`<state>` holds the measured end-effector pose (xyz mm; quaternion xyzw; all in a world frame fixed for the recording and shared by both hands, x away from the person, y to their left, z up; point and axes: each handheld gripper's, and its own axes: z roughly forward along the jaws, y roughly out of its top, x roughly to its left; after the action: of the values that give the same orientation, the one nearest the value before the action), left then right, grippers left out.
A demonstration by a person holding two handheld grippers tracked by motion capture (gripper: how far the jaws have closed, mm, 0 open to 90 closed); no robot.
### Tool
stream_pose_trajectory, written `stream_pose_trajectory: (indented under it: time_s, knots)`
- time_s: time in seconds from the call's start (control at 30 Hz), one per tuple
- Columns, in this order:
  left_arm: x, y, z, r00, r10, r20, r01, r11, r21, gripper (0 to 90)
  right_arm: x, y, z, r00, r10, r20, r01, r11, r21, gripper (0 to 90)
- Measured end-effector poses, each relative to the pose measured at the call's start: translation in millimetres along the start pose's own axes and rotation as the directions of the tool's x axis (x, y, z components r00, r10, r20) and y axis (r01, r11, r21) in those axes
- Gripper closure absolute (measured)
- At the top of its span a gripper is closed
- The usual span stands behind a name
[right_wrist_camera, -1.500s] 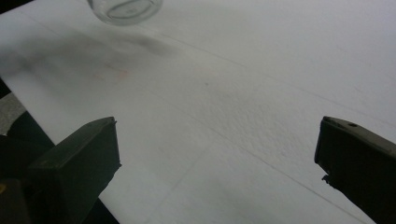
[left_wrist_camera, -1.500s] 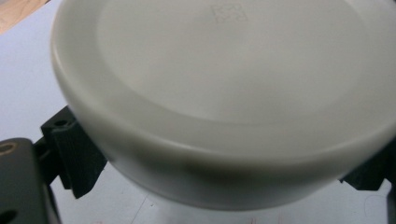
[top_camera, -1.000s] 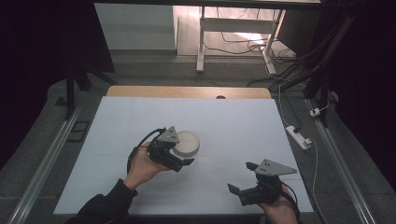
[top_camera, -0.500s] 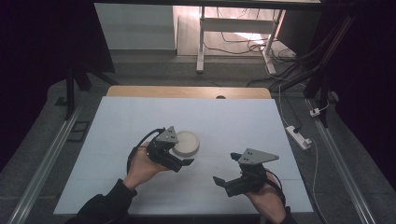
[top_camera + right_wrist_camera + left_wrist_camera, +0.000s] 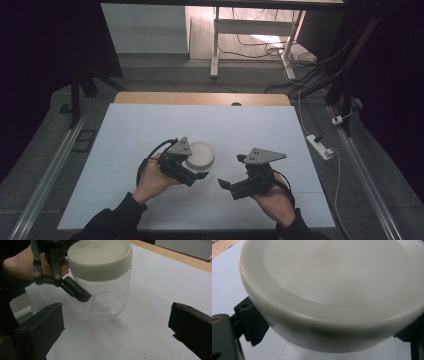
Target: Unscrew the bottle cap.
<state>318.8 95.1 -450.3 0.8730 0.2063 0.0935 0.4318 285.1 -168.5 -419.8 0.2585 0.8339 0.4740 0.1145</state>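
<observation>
A clear jar (image 5: 110,290) with a cream lid (image 5: 200,154) sits tilted in my left gripper (image 5: 196,170), which is shut on its body just under the lid. In the left gripper view the lid (image 5: 332,290) is very close, with a black jaw on each side below it. My right gripper (image 5: 231,171) is open a short way to the right of the jar, its jaws pointing at it. In the right gripper view (image 5: 116,327) the jar stands between and beyond the two wide-apart jaws, untouched by them. The jar looks empty.
The white table sheet (image 5: 150,125) has a wooden edge (image 5: 200,98) at the back. A white power strip (image 5: 320,146) lies off the right side. Metal rails (image 5: 50,170) run along both sides. A faint red mark (image 5: 87,328) is on the sheet near the jar.
My right gripper has moved left and away from the front edge, toward the jar. The left gripper and the jar have stayed in place.
</observation>
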Motion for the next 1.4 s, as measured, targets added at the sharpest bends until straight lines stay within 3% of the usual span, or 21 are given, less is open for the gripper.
stream_pose_trajectory:
  time_s: [0.43,1.0,1.4]
  knots:
    - [-2.5,0.5,1.6,0.9999,0.009,0.007,-0.009,1.0000,0.001,7.5,2.9,18.9,14.8,0.9995,-0.031,-0.012,0.031,1.000,0.005,0.0]
    - [-5.7,0.8,3.4,0.9997,0.021,0.014,-0.021,0.9998,0.002,7.5,7.5,37.0,41.3,0.9992,-0.029,-0.027,0.029,1.000,-0.009,0.0]
    - [-7.7,1.1,5.2,0.9995,0.030,0.013,-0.030,0.9995,0.006,7.5,7.9,41.4,62.6,0.9977,-0.015,-0.066,0.016,1.000,0.009,0.0]
